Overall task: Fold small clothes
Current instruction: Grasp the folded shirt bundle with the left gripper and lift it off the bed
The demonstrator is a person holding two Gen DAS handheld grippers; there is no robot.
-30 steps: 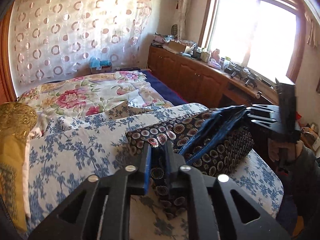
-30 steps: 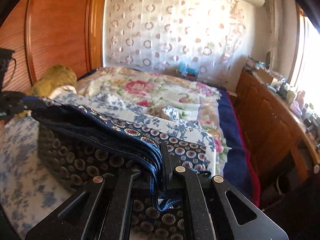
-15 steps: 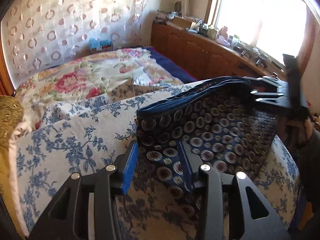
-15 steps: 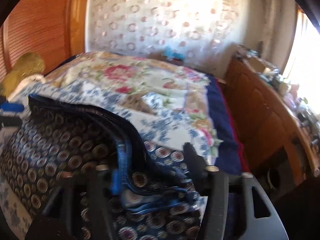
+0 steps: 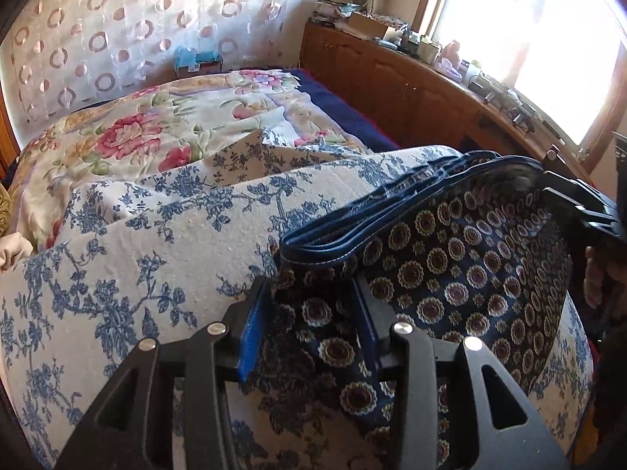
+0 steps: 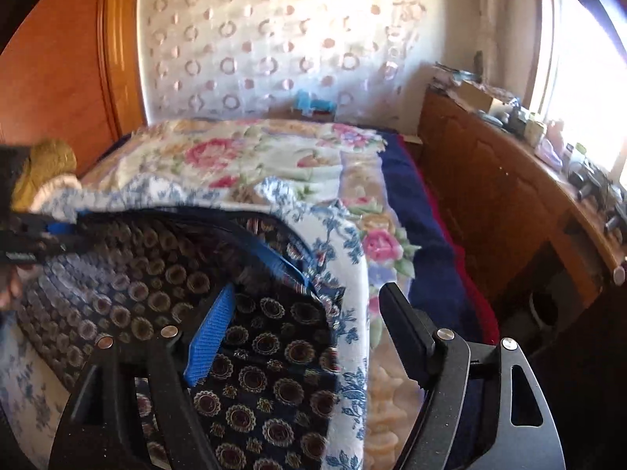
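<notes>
While the fold settles: I am letting go of the garment on the bed
Garment: patterned dark blue shorts, doubled over with the blue-trimmed edges stacked along the top; they lie on the blue-flowered sheet near the bed's window-side edge
Left gripper: my jaws stand partly apart with a bunch of the cloth between them; the blue pads do not look to be pressing it
Right gripper: my jaws are opening, wide by now; the cloth lies against the blue left pad, the black right finger hangs clear over the bed's edge
Doing it well: I judge I should draw both grippers straight back and low so no pad drags the top layer; then press the stacked hems flat
Risk: a snagged hem would pull the fold open, I think
Around: rose-patterned quilt farther up the bed; wooden cabinets under the window
</notes>
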